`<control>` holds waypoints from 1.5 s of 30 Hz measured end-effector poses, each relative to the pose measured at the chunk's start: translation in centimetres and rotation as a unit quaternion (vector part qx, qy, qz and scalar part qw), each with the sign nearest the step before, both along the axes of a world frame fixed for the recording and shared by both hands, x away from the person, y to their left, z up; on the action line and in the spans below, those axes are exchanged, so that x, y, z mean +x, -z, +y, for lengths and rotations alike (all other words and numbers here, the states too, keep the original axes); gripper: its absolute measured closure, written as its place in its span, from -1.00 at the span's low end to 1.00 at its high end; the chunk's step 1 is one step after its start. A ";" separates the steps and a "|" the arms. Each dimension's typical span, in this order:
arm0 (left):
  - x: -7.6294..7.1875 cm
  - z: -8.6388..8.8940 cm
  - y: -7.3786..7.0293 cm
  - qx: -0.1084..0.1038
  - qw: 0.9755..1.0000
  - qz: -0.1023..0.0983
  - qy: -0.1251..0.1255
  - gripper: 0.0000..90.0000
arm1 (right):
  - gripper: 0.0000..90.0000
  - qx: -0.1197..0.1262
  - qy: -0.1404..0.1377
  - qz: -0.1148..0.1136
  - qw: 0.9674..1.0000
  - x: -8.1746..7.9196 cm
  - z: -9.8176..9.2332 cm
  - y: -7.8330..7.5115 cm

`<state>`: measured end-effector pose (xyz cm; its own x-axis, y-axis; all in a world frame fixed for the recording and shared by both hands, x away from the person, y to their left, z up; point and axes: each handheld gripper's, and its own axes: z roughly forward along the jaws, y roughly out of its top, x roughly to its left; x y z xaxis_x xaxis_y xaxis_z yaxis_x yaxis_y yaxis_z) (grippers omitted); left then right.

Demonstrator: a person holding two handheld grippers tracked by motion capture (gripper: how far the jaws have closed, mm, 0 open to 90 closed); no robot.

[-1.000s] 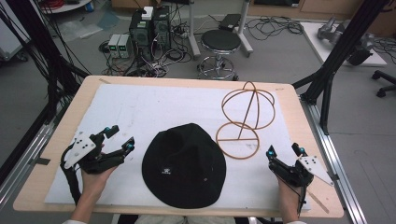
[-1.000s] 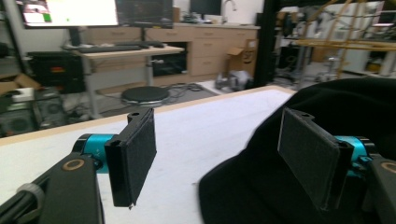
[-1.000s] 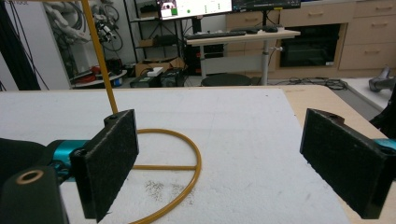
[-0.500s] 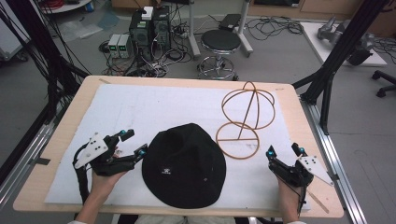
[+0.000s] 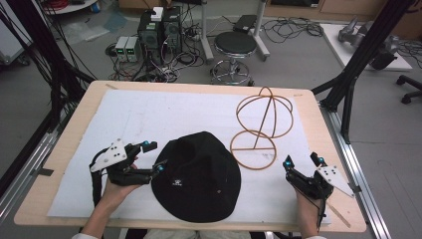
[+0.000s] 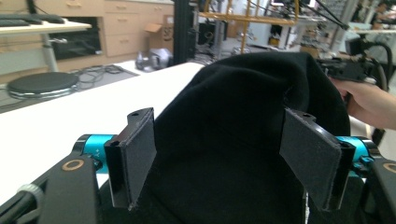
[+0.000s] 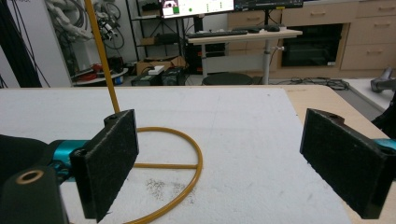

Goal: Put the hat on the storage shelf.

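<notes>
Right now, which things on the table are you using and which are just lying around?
Probably in use:
black hat, with the open left gripper at its edge
wire hat stand
right gripper, open, apart from both

Just lying about:
stool on the floor
computer boxes and cables beyond the table

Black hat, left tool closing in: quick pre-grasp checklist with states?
1. Left tool open: ok.
2. Black hat edge between its pads: ok in the left gripper view.
3. Pads touching fabric: cannot tell.
4. Right tool open, apart from the hat: ok.
5. Wire hat stand upright on the white mat, beside the hat: ok.
6. Hat flat, nothing lying on it: ok.
</notes>
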<state>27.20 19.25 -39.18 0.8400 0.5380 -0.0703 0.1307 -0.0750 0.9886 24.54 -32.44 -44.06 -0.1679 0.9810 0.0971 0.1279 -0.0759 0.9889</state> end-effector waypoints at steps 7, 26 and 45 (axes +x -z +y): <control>0.2 -1.1 0.0 0.020 1.000 0.006 0.018 -0.39 | -0.76 0.002 -0.001 0.002 1.000 0.0 0.0 0.0; 0.1 -4.3 1.6 0.053 0.996 0.035 0.058 -0.35 | -0.76 0.002 0.000 0.002 1.000 0.0 -0.1 0.0; 0.3 -5.7 2.3 0.049 0.996 0.071 0.037 0.31 | -0.76 0.003 -0.002 0.002 1.000 0.0 -0.1 0.1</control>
<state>27.53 13.50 -41.51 0.8626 0.4856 -0.1415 0.2596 -0.1849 0.9478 24.57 -32.53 -44.11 -0.1713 0.9798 0.1037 0.1328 -0.0813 0.9878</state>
